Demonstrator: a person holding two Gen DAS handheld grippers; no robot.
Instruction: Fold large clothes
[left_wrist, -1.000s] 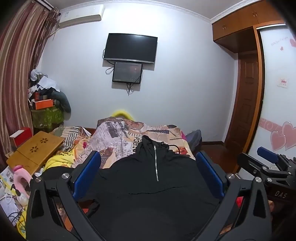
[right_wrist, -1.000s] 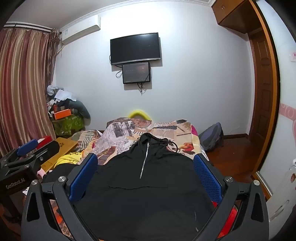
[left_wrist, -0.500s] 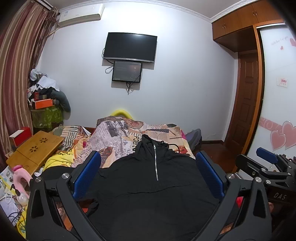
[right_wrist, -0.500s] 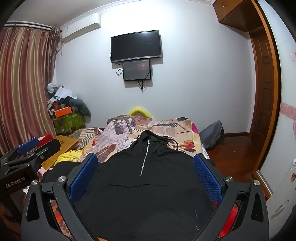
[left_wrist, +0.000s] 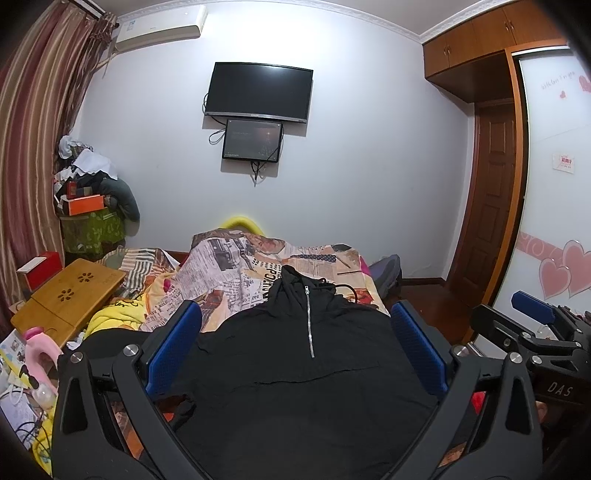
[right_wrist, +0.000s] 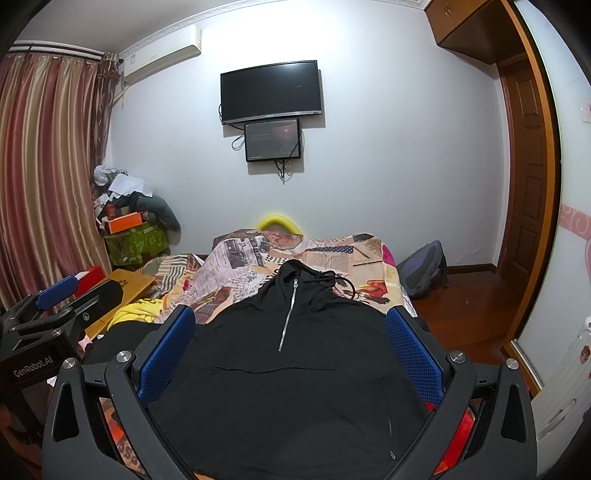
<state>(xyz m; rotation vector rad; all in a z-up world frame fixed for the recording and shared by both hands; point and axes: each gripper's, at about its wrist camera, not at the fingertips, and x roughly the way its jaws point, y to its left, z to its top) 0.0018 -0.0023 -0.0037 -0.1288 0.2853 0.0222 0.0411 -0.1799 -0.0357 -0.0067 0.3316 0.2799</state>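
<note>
A large black hoodie (left_wrist: 295, 376) (right_wrist: 288, 384) with a short silver zip lies spread flat on the bed, hood at the far end. My left gripper (left_wrist: 295, 325) hovers above its near half, jaws wide apart and holding nothing. Off to the right, my right gripper (right_wrist: 290, 325) hangs over the same garment, open too and empty. Each gripper shows in the other's view: the right one (left_wrist: 532, 321) at the right edge, the left one (right_wrist: 55, 299) at the left edge. The hoodie's near hem is hidden below both frames.
A newspaper-print bedcover (left_wrist: 236, 266) covers the bed beyond the hoodie. A wooden lap desk (left_wrist: 70, 295) and clutter sit at the left, a yellow blanket (left_wrist: 118, 314) beside it. A grey backpack (right_wrist: 424, 269) lies on the wooden floor at the right, near a door (right_wrist: 532, 158).
Both views have shifted slightly, so the hoodie and bed sit a touch lower in frame. Both grippers stay open and the hoodie has not moved.
</note>
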